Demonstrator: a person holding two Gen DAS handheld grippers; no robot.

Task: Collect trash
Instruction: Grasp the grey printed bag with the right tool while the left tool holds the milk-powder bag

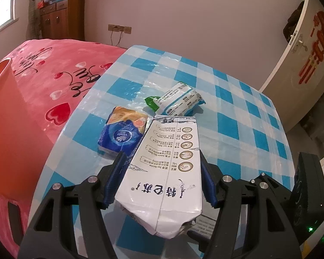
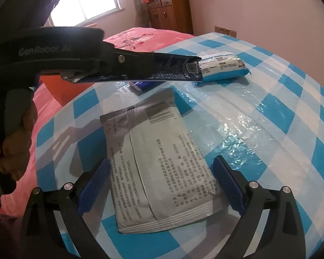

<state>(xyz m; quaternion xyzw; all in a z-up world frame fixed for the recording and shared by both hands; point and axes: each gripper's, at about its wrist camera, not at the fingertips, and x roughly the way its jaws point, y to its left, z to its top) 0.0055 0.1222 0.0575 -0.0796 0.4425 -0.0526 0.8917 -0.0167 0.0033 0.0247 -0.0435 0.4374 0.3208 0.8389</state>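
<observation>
My left gripper (image 1: pixel 162 157) is shut on a white milk carton (image 1: pixel 164 172) and holds it above the checked table (image 1: pixel 237 129). A blue tissue pack (image 1: pixel 123 133) and a white-blue wrapper with a green end (image 1: pixel 179 99) lie beyond it. My right gripper (image 2: pixel 162 166) is open, its fingers on either side of a flat grey packet (image 2: pixel 159 168) that lies on the table (image 2: pixel 270 118). The left gripper with the carton crosses the right wrist view (image 2: pixel 140 68). The white-blue wrapper (image 2: pixel 222 68) lies behind it there.
An orange bin (image 1: pixel 4 112) stands at the left beside the table, in front of a bed with a pink heart blanket (image 1: pixel 54 69). A wooden cabinet (image 1: pixel 62 19) stands at the far wall. A door (image 1: pixel 302 54) is at the right.
</observation>
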